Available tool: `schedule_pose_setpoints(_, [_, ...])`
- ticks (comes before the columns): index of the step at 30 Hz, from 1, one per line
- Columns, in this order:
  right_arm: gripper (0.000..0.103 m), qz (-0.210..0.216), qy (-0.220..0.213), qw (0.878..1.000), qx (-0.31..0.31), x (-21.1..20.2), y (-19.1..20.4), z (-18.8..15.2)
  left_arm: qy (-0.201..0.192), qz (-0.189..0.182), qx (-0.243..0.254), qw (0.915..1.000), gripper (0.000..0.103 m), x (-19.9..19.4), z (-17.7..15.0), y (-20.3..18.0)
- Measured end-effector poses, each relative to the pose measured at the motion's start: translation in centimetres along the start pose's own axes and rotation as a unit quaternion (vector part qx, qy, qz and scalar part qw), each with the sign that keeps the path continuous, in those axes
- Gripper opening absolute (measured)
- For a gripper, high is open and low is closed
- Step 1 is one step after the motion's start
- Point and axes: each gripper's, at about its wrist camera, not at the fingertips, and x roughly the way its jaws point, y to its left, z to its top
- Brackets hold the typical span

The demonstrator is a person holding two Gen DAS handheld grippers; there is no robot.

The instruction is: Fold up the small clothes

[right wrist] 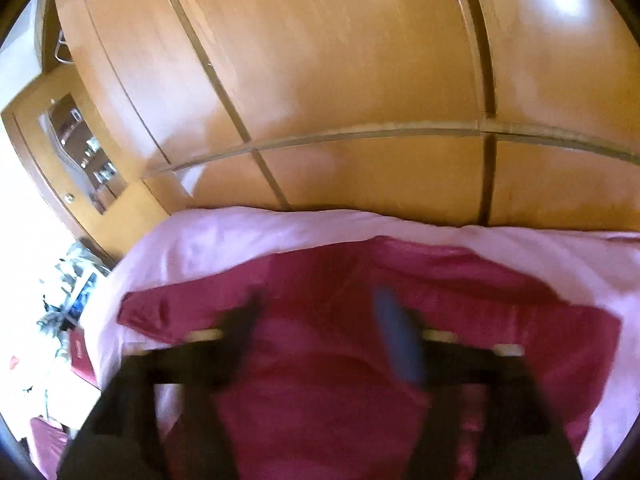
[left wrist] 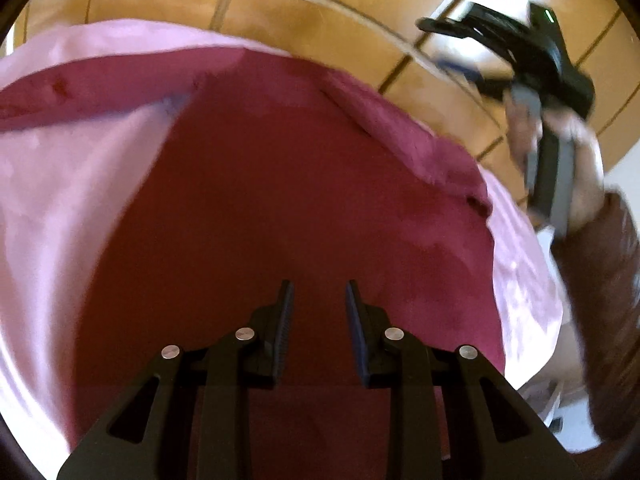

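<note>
Red shirt (left wrist: 304,184) spread flat on pink bed (left wrist: 60,208) for folding; left tool (left wrist: 320,304) slightly parted, empty; right tool (right wrist: 320,320) wide, empty, raised clear.

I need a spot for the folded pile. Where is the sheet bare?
Bare pink sheet runs between the red garment and the wardrobe, and along the garment's left side. The middle is covered; the right gripper hangs over its right edge.
</note>
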Motion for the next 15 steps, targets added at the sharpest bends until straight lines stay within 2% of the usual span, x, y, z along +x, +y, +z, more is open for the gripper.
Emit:
schedule_pose_setpoints(2, [0.076,0.005,-0.003,1.000,0.019,-0.5,-0.8,-0.5,-0.009,-0.001,-0.008,0.9999,0.025,0.1,1.2,0.3])
schedule_pose_setpoints(6, [0.076,-0.005,-0.008,0.998,0.061,-4.0,-5.0,-3.2,-0.021,0.002,-0.012,0.9997,0.025,0.7,3.6,0.7])
schedule_pose_setpoints(10, [0.077,-0.022,0.014,0.995,0.092,-6.5,-8.1,-8.3,-0.029,0.006,-0.013,0.9995,0.026,3.0,7.6,0.3])
schedule_pose_setpoints(15, [0.077,-0.029,0.056,0.993,0.097,-7.8,-9.3,-14.7,-0.011,0.011,-0.013,0.9998,0.025,7.7,13.4,-0.4])
